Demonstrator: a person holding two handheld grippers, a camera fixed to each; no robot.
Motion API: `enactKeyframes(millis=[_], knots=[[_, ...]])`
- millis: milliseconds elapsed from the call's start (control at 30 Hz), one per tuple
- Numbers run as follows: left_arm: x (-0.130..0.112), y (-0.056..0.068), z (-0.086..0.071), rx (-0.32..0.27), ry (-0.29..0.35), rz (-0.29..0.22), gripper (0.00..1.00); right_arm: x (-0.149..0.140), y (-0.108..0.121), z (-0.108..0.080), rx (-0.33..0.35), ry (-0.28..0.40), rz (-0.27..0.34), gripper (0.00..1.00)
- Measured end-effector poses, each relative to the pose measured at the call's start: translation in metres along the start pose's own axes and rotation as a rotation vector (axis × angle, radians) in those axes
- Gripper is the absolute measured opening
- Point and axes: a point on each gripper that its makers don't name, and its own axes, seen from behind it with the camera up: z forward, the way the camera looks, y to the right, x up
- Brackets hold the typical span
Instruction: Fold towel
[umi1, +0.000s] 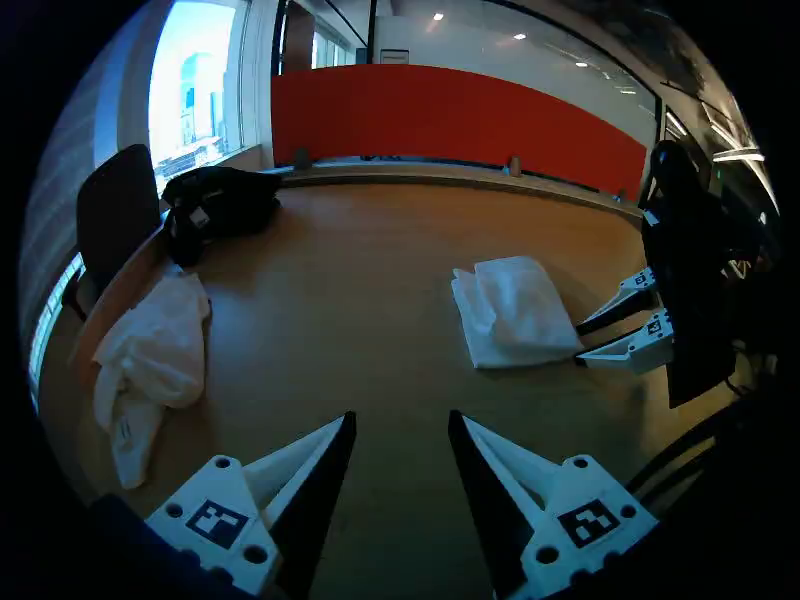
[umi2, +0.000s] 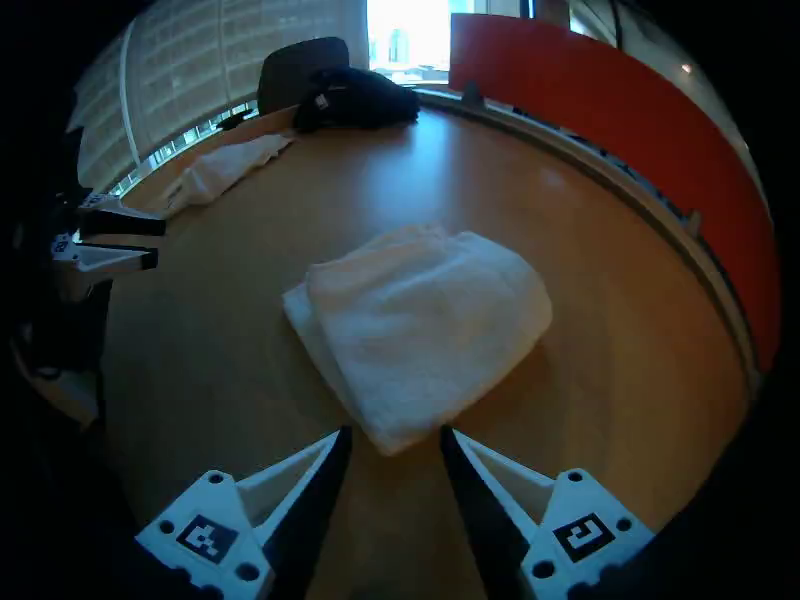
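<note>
Towel (umi2: 425, 320) sits folded in a neat block on the wooden table (umi1: 350, 280), near corner poking between the spread fingers of the right gripper (umi2: 393, 435) (nothing pinched). Left gripper (umi1: 400, 420) is released too, over bare wood well apart from it. Crumpled white cloth (umi1: 150, 360) lies near the table's edge.

Your table (umi1: 350, 300) is carrying a folded towel (umi1: 515, 310), with a crumpled cloth (umi1: 155, 355) and bag (umi1: 225, 200) lying well apart.

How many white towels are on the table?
2. One folded towel lies in front of the right gripper. One crumpled towel lies at the table edge by the chair. Others could be hidden.
</note>
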Motion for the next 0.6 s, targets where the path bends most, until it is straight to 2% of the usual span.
enactKeyframes(millis=[167,433,600], knots=[[0.0003,0.0000,-0.0002,-0.001,0.001,-0.001,0.67,-0.0026,-0.0007,0.0019,-0.001,-0.002,0.013,0.53],[0.0003,0.0002,-0.0007,-0.002,0.002,0.000,0.67,-0.0054,-0.0009,0.0076,-0.010,-0.004,0.021,0.46],[-0.0005,0.0004,-0.0015,-0.002,0.001,-0.001,0.67,-0.0056,0.0026,0.0090,-0.022,-0.001,0.034,0.32]])
